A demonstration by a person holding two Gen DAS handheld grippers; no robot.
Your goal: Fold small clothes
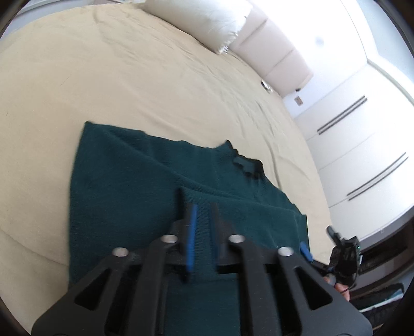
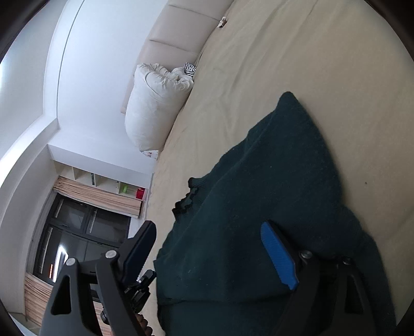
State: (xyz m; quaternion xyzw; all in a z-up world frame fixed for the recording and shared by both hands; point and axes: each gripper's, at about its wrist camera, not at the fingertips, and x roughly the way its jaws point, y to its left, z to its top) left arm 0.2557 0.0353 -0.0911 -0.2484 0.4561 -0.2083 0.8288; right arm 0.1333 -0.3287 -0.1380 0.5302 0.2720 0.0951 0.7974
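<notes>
A dark green knitted garment (image 1: 134, 186) lies flat on the beige bed sheet (image 1: 129, 77), its frilled neckline (image 1: 245, 165) toward the far right. My left gripper (image 1: 203, 214) hovers over the garment's near middle. Its blue-padded fingers stand a narrow gap apart, and only the cloth below shows between them. In the right wrist view the same garment (image 2: 271, 186) lies partly doubled over. My right gripper (image 2: 209, 224) stands wide open above the garment's near edge, gripping nothing. The right gripper (image 1: 318, 240) also shows at the garment's right corner in the left wrist view.
A white pillow (image 1: 207, 18) leans on the padded headboard (image 1: 279, 59) at the far side of the bed. White wardrobe doors (image 1: 362, 155) stand beyond the bed's right edge. A dark window (image 2: 77, 232) and open shelves (image 2: 108, 183) lie off the left.
</notes>
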